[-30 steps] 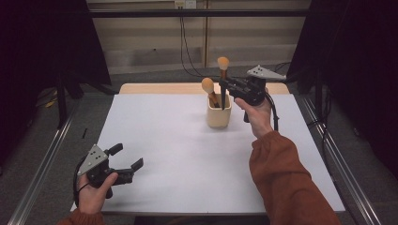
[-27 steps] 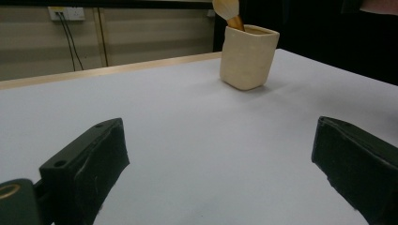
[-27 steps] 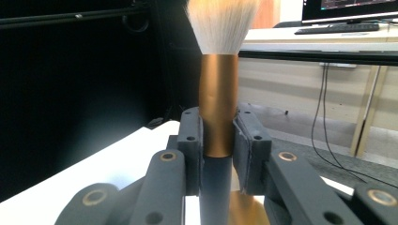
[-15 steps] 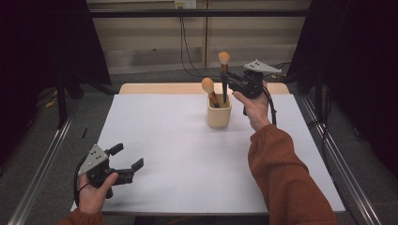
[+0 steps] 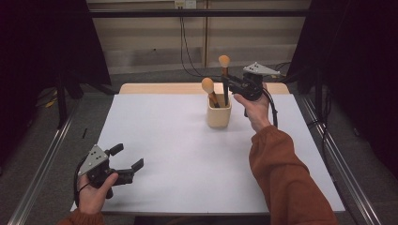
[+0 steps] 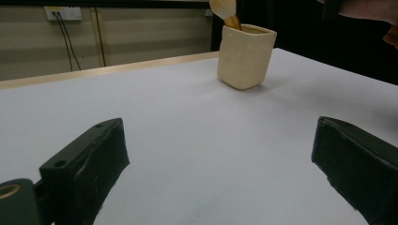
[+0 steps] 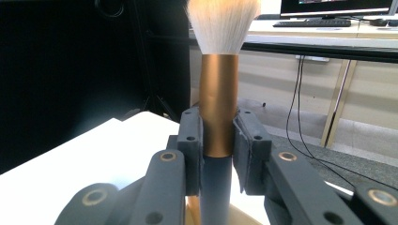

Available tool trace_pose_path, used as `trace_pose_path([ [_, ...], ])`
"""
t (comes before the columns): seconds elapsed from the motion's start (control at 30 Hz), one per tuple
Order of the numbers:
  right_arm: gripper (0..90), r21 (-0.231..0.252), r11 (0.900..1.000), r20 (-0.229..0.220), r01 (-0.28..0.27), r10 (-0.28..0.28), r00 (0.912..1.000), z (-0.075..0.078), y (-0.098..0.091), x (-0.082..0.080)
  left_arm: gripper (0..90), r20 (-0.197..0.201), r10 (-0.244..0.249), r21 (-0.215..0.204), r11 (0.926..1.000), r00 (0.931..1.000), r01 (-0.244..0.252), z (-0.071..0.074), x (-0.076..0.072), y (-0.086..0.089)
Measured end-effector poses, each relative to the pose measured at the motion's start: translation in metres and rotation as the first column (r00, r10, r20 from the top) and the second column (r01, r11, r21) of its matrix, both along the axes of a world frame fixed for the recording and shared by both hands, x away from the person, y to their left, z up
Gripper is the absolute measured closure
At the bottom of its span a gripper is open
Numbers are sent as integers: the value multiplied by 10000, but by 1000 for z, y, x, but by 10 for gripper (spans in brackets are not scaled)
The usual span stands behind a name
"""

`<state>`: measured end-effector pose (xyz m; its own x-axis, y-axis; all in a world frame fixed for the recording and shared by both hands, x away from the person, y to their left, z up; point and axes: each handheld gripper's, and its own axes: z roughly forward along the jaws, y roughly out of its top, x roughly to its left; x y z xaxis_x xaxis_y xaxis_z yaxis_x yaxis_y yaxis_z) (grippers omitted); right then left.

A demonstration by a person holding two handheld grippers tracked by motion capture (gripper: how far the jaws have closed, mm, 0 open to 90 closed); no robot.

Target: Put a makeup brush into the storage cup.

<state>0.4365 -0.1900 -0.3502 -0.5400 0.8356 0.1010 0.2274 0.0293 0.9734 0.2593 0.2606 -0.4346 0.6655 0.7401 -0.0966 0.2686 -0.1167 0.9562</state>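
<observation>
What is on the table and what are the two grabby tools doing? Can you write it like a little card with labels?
Table: white table
Cup: cream cup near the far edge
Held brush: makeup brush, upright, above the cup
Other brush: second brush, leaning in the cup
Right hand-held gripper: shut on the makeup brush at its copper band
Left hand-held gripper: open, holding nothing, at the near left corner

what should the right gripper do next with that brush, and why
Probably lift it straight up. The right gripper is shut on the upright brush at its copper collar, and in the high view the handle's lower end is inside the cream cup beside a second brush. A vertical pull should avoid tipping the cup.
</observation>
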Motion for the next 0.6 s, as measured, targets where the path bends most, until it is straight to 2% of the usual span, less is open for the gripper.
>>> trace_pose_path([
  [0.17, 747, 28, 10000, 15, -47, 47, 10000, -5, 1, 2, 37, 31, -1, 13, 10000, 10000, 1, 0, 0, 0],
  [0.43, 748, 33, 10000, -271, 30, -29, 9996, -22, -1, 4, 36, 25, 35, -37, 10000, 10000, -35, 0, 0, 0],
  [0.53, 747, 287, 9996, -355, 30, -19, 9994, -26, -2, 4, 36, 17, 22, 8, 10000, 10000, -22, 0, 0, 0],
  [0.6, 747, 175, 9998, -321, 36, -30, 9995, -27, -1, 3, 36, 24, -6, 34, 10000, 10000, 6, 0, 0, -1],
])
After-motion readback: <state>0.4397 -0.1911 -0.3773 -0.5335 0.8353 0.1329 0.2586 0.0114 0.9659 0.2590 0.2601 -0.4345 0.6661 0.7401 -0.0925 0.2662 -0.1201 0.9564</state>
